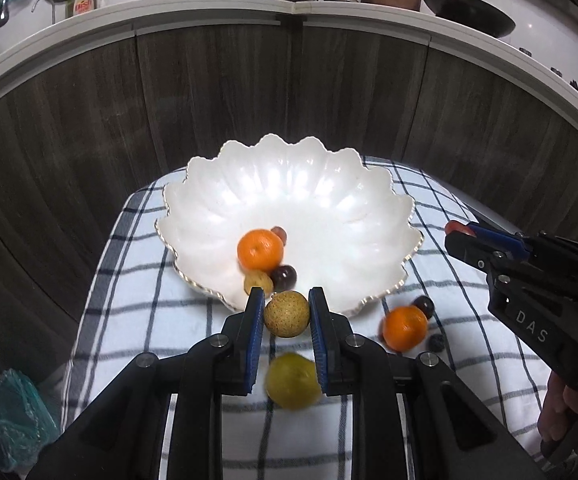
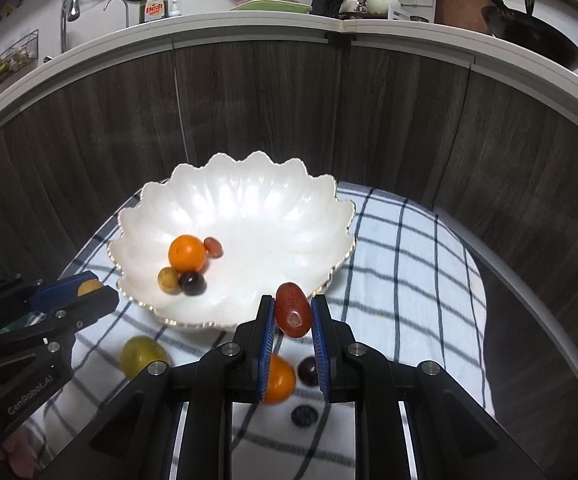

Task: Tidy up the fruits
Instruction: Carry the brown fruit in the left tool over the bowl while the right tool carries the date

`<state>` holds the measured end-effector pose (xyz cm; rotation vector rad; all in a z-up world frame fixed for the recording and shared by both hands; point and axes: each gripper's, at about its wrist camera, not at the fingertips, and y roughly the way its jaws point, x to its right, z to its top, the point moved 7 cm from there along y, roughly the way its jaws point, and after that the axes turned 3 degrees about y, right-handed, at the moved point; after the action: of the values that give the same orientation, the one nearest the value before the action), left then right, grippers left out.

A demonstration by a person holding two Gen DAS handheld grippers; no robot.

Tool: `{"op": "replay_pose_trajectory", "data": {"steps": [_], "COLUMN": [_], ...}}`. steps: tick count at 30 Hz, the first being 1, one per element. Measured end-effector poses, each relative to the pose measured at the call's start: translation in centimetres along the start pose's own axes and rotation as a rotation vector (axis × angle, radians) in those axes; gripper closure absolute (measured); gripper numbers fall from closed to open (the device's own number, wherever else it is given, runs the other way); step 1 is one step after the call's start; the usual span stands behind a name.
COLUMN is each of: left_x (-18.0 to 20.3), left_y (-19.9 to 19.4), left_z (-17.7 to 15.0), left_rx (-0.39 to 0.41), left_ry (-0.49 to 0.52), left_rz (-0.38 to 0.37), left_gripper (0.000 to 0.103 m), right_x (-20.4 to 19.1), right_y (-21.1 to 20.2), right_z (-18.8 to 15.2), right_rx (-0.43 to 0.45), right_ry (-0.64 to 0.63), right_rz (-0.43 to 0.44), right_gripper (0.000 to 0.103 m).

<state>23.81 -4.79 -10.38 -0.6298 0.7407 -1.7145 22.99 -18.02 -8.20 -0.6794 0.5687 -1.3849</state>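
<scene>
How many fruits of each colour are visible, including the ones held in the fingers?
Orange: 2 (one in the bowl, one on the cloth)
Tan-brown: 2 ()
Reddish-brown oval: 2 ()
Dark purple: 2 ()
Yellow-green: 1
Dark blue: 1
Total: 10

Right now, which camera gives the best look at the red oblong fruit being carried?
The right wrist view: the red oblong fruit sits large and centred between the right gripper fingers. The left wrist view shows only its tip, small, near the frame's right side.
</scene>
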Motion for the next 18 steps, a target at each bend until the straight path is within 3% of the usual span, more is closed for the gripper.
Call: {"op": "replay_pose_trajectory", "data": {"steps": [18], "left_x": [-3.7], "left_y": [2.7], "left_z": [6.3], "left_rx": [0.039], "left_ry": [-0.003], "left_rz": [0.042], "left_gripper": [0.080], "right_x": [-0.2], "right_y": [3.3], "right_z": [4.7], "right_rx": [0.023], "right_ry": [0.009], "right_rz": [-0.012], "right_gripper": [0.083]}}
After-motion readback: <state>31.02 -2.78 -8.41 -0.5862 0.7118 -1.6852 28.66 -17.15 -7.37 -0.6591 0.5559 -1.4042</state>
